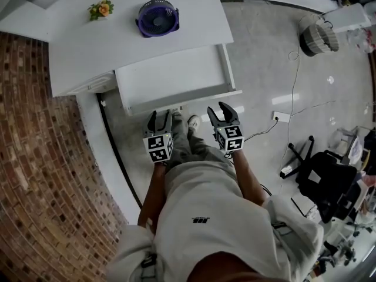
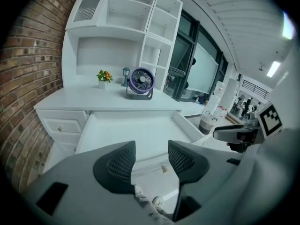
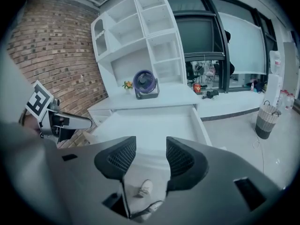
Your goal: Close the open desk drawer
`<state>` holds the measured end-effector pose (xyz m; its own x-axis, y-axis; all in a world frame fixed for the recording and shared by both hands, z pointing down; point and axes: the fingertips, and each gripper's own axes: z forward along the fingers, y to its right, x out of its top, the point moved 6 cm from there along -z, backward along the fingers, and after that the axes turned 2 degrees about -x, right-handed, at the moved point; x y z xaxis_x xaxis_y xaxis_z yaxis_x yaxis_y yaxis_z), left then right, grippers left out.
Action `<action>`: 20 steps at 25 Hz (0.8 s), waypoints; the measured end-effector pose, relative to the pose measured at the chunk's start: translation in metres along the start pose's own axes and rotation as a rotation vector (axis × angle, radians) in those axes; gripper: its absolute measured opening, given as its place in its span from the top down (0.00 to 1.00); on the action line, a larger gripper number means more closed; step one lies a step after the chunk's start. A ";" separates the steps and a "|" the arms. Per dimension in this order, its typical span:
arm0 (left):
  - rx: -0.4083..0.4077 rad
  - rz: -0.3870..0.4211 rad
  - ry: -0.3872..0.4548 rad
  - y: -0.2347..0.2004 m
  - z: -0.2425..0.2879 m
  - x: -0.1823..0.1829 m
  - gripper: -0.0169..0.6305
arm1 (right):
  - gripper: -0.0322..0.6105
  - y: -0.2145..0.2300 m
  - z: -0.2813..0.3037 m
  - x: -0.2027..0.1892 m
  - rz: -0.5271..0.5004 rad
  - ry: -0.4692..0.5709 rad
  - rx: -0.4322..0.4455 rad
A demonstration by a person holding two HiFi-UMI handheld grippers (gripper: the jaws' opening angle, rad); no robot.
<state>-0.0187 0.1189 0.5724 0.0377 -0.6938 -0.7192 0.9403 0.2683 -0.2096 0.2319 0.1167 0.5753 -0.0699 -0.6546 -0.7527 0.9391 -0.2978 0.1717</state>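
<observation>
The white desk drawer (image 1: 176,78) stands pulled far out of the white desk (image 1: 76,51), and nothing shows inside it. Its front panel (image 1: 182,101) faces me. My left gripper (image 1: 159,117) hangs open just short of that panel, toward its left half. My right gripper (image 1: 224,110) is open too, near the panel's right end. Neither touches the drawer. In the left gripper view the drawer (image 2: 136,135) lies beyond the open left gripper (image 2: 152,157). The right gripper view shows the drawer (image 3: 150,125) past the open right gripper (image 3: 151,156).
A purple fan (image 1: 157,17) and a small flower pot (image 1: 101,9) stand on the desk top. A brick wall (image 1: 41,175) runs along the left. A basket (image 1: 318,35), a power strip (image 1: 281,117) with cables and a black chair (image 1: 326,178) are on the floor at right.
</observation>
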 end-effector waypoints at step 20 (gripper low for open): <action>0.108 -0.130 -0.110 -0.031 0.030 -0.070 0.56 | 0.61 0.024 0.046 -0.056 0.008 -0.118 -0.101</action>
<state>-0.0402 0.1391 0.6491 -0.0556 -0.7884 -0.6127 0.9702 0.1023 -0.2197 0.2428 0.1141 0.6514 -0.0960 -0.7358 -0.6704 0.9685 -0.2245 0.1077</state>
